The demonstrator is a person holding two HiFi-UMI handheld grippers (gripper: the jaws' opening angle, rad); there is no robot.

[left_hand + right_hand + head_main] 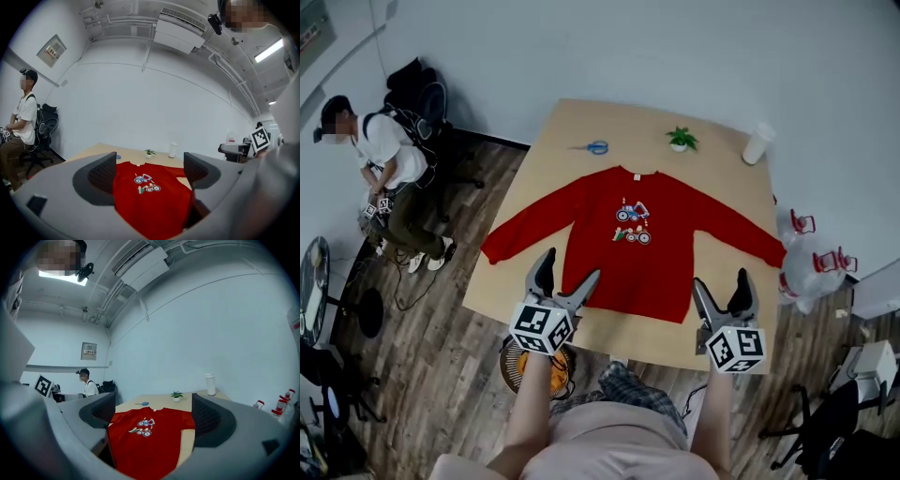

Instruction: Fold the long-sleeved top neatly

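A red long-sleeved top (633, 244) with a small vehicle print lies flat, front up, on the wooden table (572, 131), sleeves spread to both sides. It also shows as the red top (147, 197) in the left gripper view and the red top (147, 439) in the right gripper view. My left gripper (565, 274) hovers open above the hem's left corner. Over the hem's right corner hangs my right gripper (724, 289), also open. Neither holds anything.
At the table's far side lie blue scissors (594, 147), a small potted plant (681, 140) and a white cup (757, 142). A person (389, 173) sits at the left by a chair. White bags (811, 262) stand at the right. An orange basket (536, 366) sits under the near edge.
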